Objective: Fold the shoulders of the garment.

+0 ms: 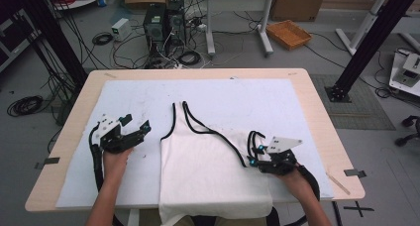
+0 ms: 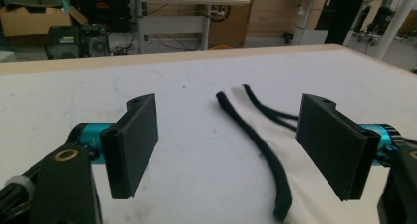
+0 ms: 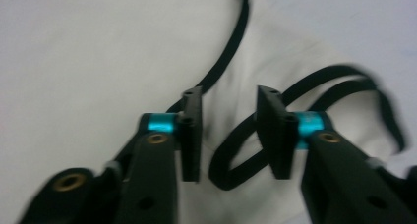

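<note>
Left gripper (image 1: pixel 132 132) hovers beside the white tank top (image 1: pixel 208 161) lying folded mid-worktop (image 1: pixel 307 87), jaws wide apart; right gripper (image 1: pixel 253 154) angles over the black straps (image 3: pixel 231 155) (jaws parted, gripping nothing).

My white tank top (image 1: pixel 208 166) with black-trimmed edges lies flat on the table's white cloth, folded lengthwise into a narrow panel, its hem hanging over the near table edge. One pair of thin black straps (image 1: pixel 179 112) points away from me at the far end; the other black strap loop (image 3: pixel 314 116) lies bunched on the white fabric at the right side
</note>
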